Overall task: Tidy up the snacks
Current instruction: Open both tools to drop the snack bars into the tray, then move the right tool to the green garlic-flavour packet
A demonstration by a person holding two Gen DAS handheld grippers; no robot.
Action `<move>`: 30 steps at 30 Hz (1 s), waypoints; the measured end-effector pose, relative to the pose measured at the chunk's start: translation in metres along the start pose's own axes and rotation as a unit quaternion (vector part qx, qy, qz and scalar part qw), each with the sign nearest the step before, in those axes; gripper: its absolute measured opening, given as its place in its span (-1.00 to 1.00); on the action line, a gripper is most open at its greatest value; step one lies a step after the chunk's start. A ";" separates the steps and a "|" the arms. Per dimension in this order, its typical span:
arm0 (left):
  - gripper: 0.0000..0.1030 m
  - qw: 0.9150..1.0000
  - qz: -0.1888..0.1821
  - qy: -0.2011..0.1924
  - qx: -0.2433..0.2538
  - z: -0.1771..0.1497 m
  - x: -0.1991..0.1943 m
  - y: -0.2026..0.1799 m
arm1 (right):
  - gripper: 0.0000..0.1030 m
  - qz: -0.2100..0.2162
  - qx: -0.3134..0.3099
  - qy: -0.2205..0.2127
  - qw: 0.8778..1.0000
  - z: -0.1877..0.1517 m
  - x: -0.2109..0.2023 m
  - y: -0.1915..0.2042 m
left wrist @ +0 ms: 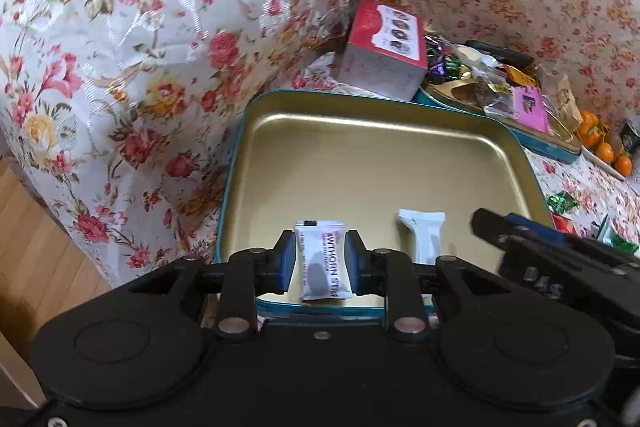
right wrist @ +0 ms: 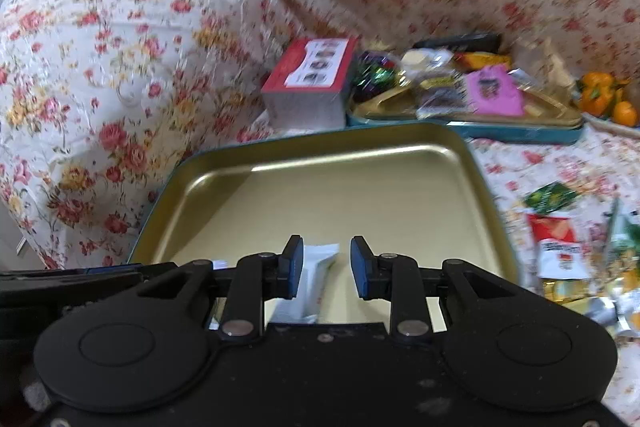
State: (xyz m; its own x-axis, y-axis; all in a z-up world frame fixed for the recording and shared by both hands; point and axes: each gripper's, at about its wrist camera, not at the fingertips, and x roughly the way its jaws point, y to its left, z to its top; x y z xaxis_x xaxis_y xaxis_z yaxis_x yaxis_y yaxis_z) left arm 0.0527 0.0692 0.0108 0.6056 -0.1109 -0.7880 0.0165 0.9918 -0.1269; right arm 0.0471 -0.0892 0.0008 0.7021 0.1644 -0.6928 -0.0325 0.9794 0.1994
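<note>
A gold tin tray with a teal rim lies on the floral cloth; it also shows in the right wrist view. My left gripper is shut on a white hawthorn strip packet over the tray's near edge. A second white packet lies in the tray to its right. My right gripper is open over that packet, which lies by the left finger, not gripped. The right gripper's body shows at the right in the left wrist view.
A red and white box stands behind the tray. A second teal tin holds several mixed snacks. Oranges lie at the far right. Loose snack packets lie on the cloth to the right. Wood floor lies at the left.
</note>
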 end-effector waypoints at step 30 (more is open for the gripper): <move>-0.34 0.985 -0.076 0.028 0.154 -0.062 -0.022 -0.155 | -0.36 -0.184 0.151 -0.038 0.971 -0.077 -0.122 -0.225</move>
State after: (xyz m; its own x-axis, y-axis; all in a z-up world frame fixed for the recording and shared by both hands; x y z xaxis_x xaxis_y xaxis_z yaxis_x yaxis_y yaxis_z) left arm -0.0122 -0.0856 0.0105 0.5321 -0.2548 -0.8074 0.3495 0.9347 -0.0647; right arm -0.0855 -0.3206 -0.0127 0.6782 -0.2098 -0.7042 0.4319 0.8892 0.1510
